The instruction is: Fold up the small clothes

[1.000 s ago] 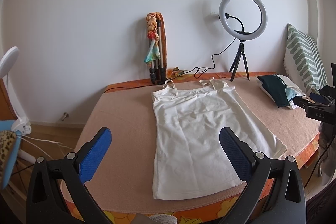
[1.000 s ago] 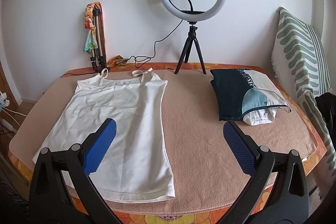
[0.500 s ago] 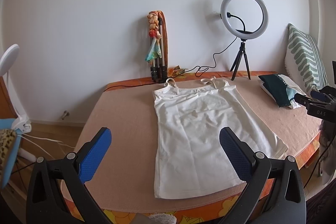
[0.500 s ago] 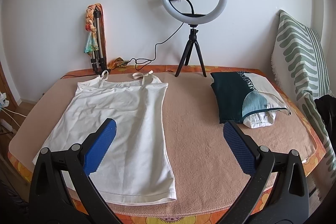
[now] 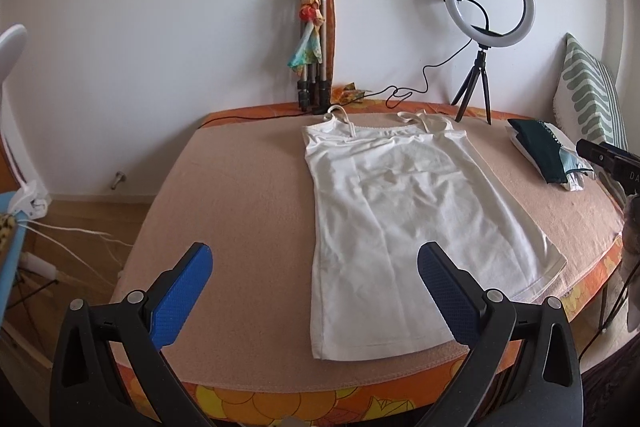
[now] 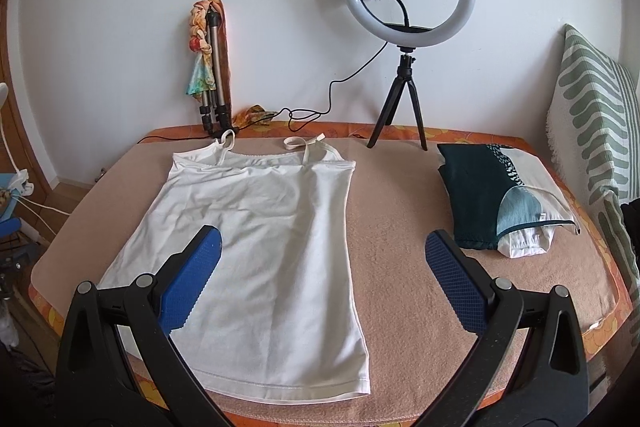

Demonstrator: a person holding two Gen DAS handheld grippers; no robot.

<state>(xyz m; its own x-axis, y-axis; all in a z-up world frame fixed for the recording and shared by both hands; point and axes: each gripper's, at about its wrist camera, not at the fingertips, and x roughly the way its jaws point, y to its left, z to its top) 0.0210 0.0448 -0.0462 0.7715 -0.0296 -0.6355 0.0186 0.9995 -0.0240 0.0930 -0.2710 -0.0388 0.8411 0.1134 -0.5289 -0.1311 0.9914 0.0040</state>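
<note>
While both grippers hover with fingers spread, nothing is gripped.
White camisole [image 5: 400,227] lies flat, unfolded, on the bed [image 5: 240,195]; left gripper [image 5: 314,291], right gripper [image 6: 324,275] above its hem. Folded clothes pile [image 6: 492,199] sits right. Partial lettering "DA" on black device [image 5: 612,163].

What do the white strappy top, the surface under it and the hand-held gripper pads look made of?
White strappy top: thin matte knit, likely cotton jersey; soft creases, stitched hem. Peach cover on the bed: fuzzy, matte, looks like fleece or terry. Blue pads on the right hand-held gripper and the left hand-held gripper: fine grid texture, probably rubber or moulded plastic, on black plastic-looking arms.
</note>
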